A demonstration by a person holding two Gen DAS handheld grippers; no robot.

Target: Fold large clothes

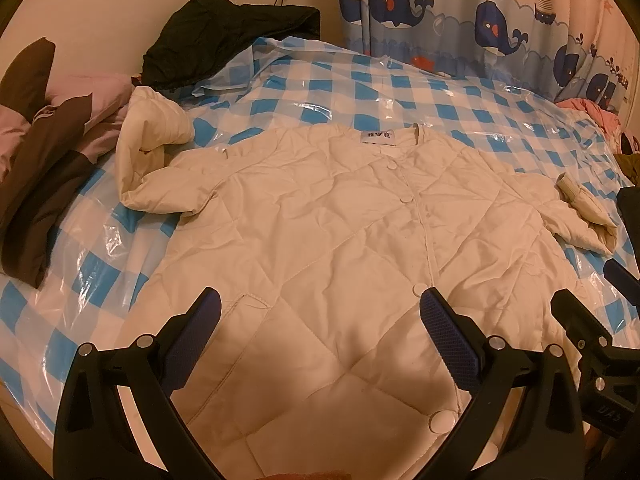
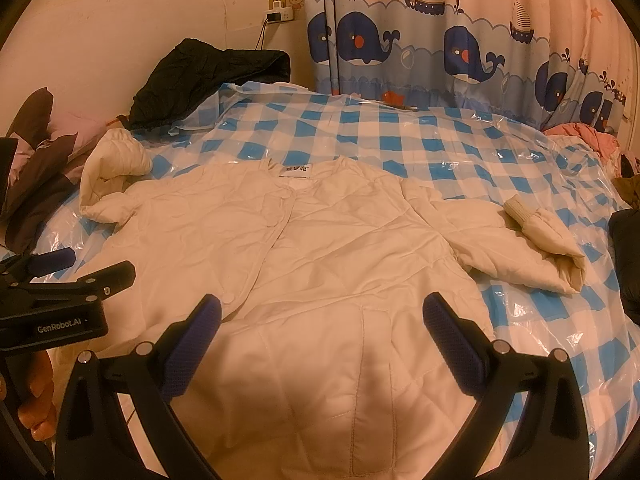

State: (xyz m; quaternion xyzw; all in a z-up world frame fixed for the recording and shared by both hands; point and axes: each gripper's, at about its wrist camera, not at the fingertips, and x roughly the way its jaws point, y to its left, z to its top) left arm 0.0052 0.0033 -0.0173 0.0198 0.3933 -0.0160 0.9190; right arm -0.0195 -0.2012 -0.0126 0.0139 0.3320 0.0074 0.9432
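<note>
"GenRobot.AI" on the left hand-held gripper [image 2: 64, 268]; jacket label [image 1: 377, 137] illegible.

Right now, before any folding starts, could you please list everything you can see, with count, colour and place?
quilted jacket: one, cream, spread flat in the middle of the bed, buttoned front up, both sleeves bent
bed cover: one, blue and white check under clear plastic, beneath the jacket
black garment: one, black, far left corner of the bed by the wall
brown and pink bedding: one heap, left edge
pink cloth: one, far right edge
whale curtain: one, blue and pink, behind the bed
wall socket: one, white, with cable
left hand-held gripper: black, blue pads, open above the hem
right hand-held gripper: same, open
</note>
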